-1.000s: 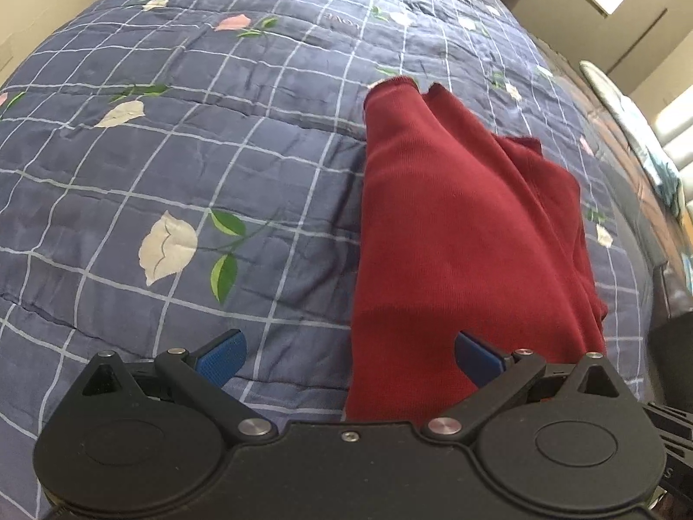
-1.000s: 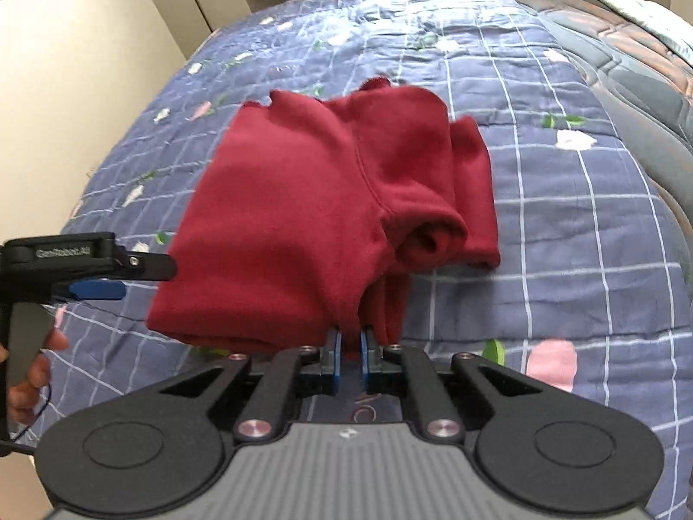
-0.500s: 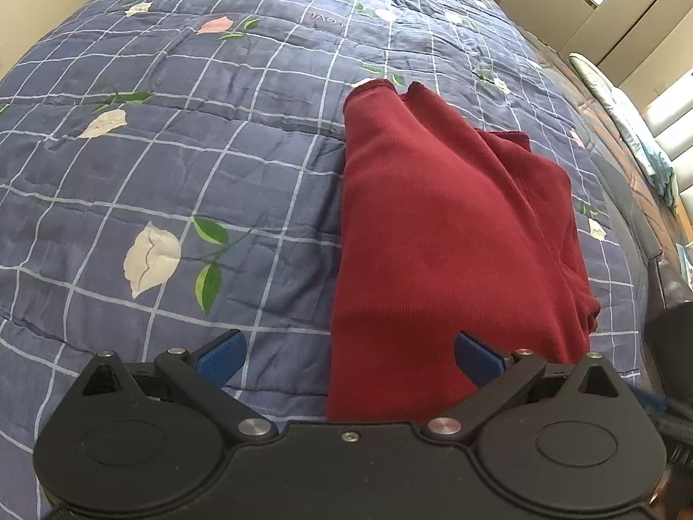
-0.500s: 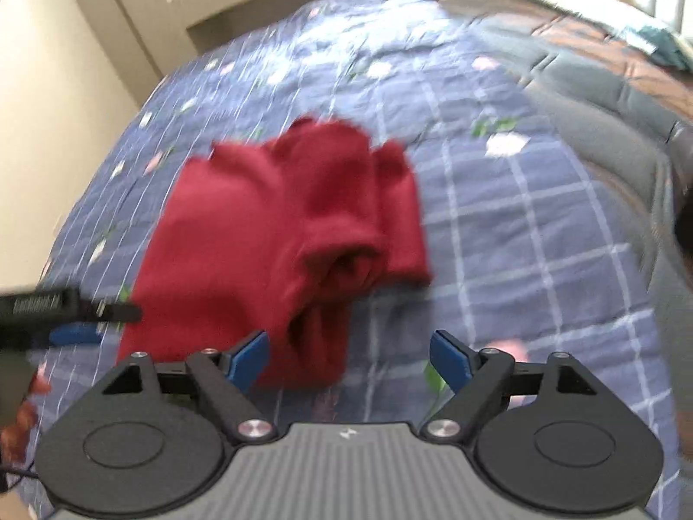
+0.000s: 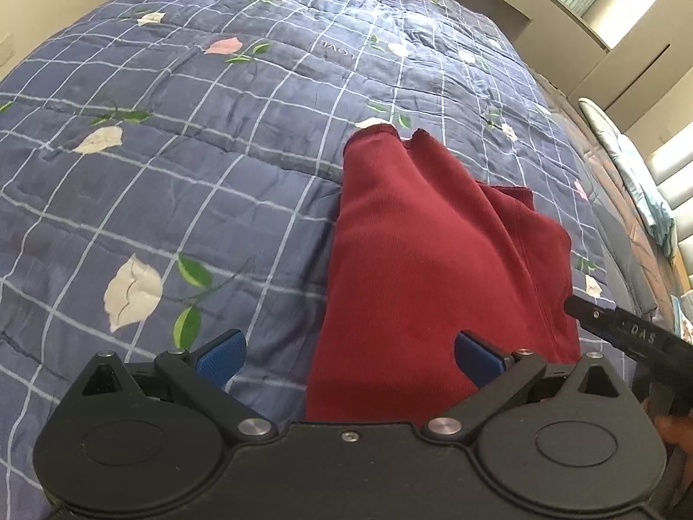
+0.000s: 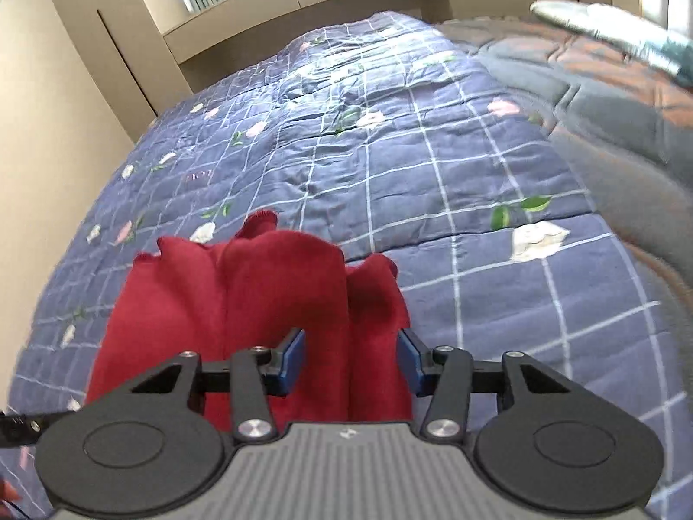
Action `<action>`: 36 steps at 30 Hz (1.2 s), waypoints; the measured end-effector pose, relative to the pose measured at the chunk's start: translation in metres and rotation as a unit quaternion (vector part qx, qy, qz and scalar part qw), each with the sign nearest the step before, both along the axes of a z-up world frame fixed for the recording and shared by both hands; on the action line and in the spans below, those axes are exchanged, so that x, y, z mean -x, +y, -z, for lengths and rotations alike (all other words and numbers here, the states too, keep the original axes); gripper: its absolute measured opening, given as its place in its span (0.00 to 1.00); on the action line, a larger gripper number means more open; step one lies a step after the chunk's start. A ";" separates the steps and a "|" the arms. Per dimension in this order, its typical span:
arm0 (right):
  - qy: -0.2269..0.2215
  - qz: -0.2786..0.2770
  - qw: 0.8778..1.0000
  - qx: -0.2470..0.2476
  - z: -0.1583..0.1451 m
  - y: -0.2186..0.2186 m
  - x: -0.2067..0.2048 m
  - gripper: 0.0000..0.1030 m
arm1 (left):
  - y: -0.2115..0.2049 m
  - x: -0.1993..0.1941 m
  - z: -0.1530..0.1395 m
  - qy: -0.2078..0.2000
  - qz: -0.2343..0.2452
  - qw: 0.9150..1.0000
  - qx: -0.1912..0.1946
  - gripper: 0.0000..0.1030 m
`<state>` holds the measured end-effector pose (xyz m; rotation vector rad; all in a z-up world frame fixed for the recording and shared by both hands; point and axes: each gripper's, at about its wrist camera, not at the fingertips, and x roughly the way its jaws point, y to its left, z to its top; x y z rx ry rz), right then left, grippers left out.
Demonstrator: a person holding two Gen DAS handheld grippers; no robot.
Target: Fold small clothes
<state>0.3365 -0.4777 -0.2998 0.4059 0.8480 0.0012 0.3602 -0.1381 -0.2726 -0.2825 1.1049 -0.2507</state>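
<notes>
One soft, floppy red top lies on the bed; both hand-held grippers, left and right, gape wide and empty, so pinch its near hem.

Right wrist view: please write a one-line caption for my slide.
Open right gripper straddles a bunched fold of the red garment lying on the blue floral quilt.

Left tool gapes wide over red garment on floral quilt.
</notes>
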 end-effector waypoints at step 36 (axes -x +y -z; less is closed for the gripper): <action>0.022 -0.052 0.998 0.037 -0.001 -0.014 0.001 0.06 | -0.027 -0.009 0.000 0.006 -0.019 0.999 -0.028 0.99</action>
